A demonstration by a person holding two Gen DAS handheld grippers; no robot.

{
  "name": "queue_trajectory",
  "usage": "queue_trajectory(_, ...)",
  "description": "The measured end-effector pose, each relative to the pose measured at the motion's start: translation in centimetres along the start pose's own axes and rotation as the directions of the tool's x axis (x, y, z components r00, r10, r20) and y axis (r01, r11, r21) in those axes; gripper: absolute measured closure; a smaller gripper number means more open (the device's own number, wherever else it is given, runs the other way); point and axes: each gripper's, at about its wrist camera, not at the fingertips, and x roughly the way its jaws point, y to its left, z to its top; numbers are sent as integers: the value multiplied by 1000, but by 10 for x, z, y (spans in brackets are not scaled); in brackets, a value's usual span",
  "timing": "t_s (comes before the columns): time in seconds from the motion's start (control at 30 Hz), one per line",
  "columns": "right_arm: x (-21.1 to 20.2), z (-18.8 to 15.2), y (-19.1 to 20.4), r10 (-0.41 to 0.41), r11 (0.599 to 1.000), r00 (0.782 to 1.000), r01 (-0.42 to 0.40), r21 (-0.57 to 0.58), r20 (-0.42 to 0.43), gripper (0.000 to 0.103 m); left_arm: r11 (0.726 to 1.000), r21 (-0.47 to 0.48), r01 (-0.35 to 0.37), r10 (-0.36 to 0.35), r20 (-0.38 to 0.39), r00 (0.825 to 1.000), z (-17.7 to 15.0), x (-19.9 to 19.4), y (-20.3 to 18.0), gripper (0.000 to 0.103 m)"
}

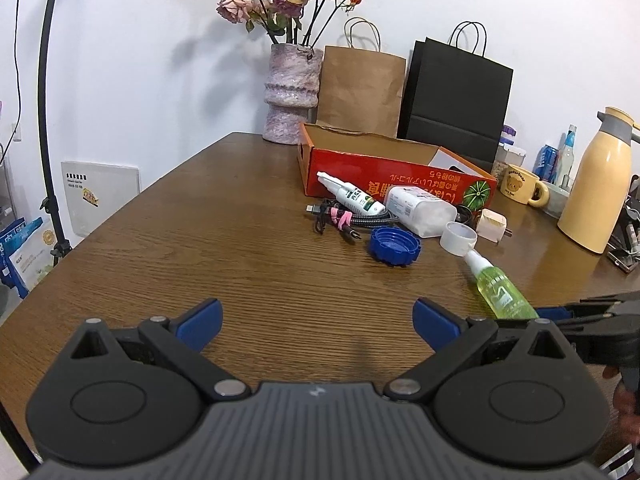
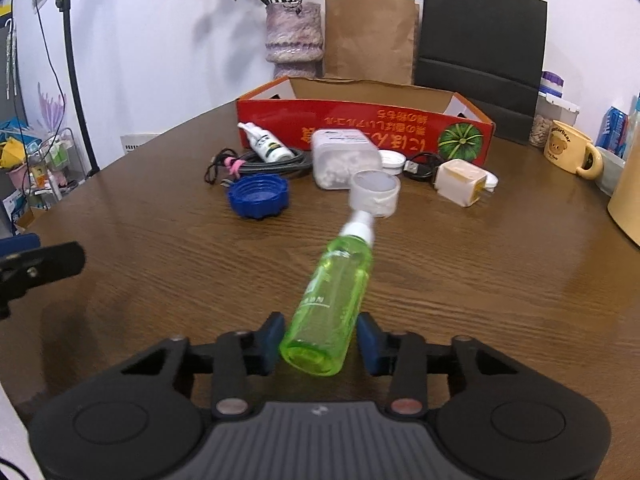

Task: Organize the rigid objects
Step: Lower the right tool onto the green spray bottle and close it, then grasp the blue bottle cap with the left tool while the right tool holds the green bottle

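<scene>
Right wrist view: right gripper [image 2: 320,340] pinches the green bottle [image 2: 332,300] near the table [image 2: 160,260] edge; left gripper [image 1: 318,322] spread wide.

The near and left parts of the bench [image 1: 168,240] lie bare, giving wide room to pass. Ahead, the way to the red box [image 2: 360,124] is crowded by the blue cap [image 2: 258,196], the cable bundle [image 2: 256,162], the cotton-swab tub [image 2: 344,162], the white cap [image 2: 376,192] and the charger [image 2: 460,182]. On the right stand the mug [image 2: 572,154] and the yellow flask [image 1: 596,184].
</scene>
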Motion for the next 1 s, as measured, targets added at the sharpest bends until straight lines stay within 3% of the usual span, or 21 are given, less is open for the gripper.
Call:
queue_trajectory(0.5,21,13,-19,39,999,997,-37,-35,60,73,999,21,-34,34,-17,999,4,6,-16,0)
queue_trajectory(1.0,10,18,-64,46,999,983,-43,-20,179,73,996,70,-63,66,-29,997,35,49,-53,0)
